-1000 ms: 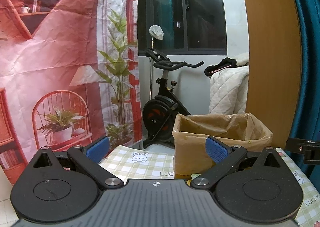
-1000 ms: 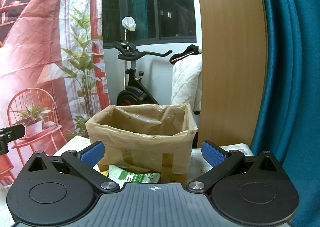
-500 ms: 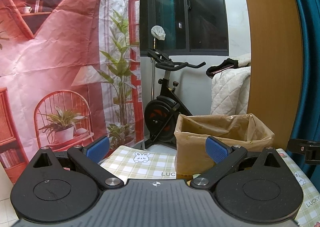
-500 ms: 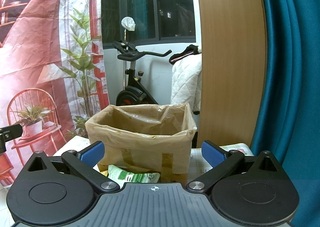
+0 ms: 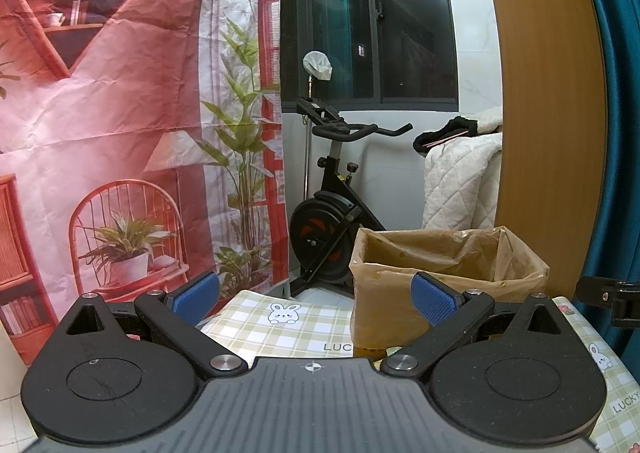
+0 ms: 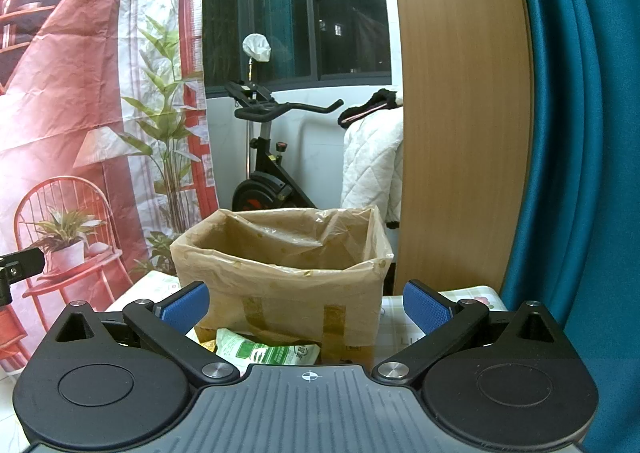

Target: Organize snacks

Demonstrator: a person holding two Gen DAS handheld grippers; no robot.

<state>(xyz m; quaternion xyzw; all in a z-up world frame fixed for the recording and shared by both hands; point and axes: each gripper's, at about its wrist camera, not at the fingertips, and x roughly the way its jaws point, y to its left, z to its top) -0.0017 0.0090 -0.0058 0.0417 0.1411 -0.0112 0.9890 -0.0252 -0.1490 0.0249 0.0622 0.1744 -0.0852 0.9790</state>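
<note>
A cardboard box lined with a brown plastic bag (image 6: 280, 273) stands on the checked tablecloth, dead ahead in the right wrist view and to the right in the left wrist view (image 5: 448, 277). A green and white snack packet (image 6: 264, 351) lies at the box's near foot, partly hidden by my right gripper's body. My right gripper (image 6: 306, 305) is open and empty, held just short of the box. My left gripper (image 5: 316, 299) is open and empty, left of the box over the cloth.
The checked tablecloth with rabbit prints (image 5: 280, 325) covers the table. A wooden panel (image 6: 460, 113) and a teal curtain (image 6: 580, 173) stand right of the box. An exercise bike (image 5: 332, 221) and a red printed backdrop (image 5: 120, 133) are behind the table.
Both grippers have barely moved; the left view has shifted very slightly. Both stay open and empty.
</note>
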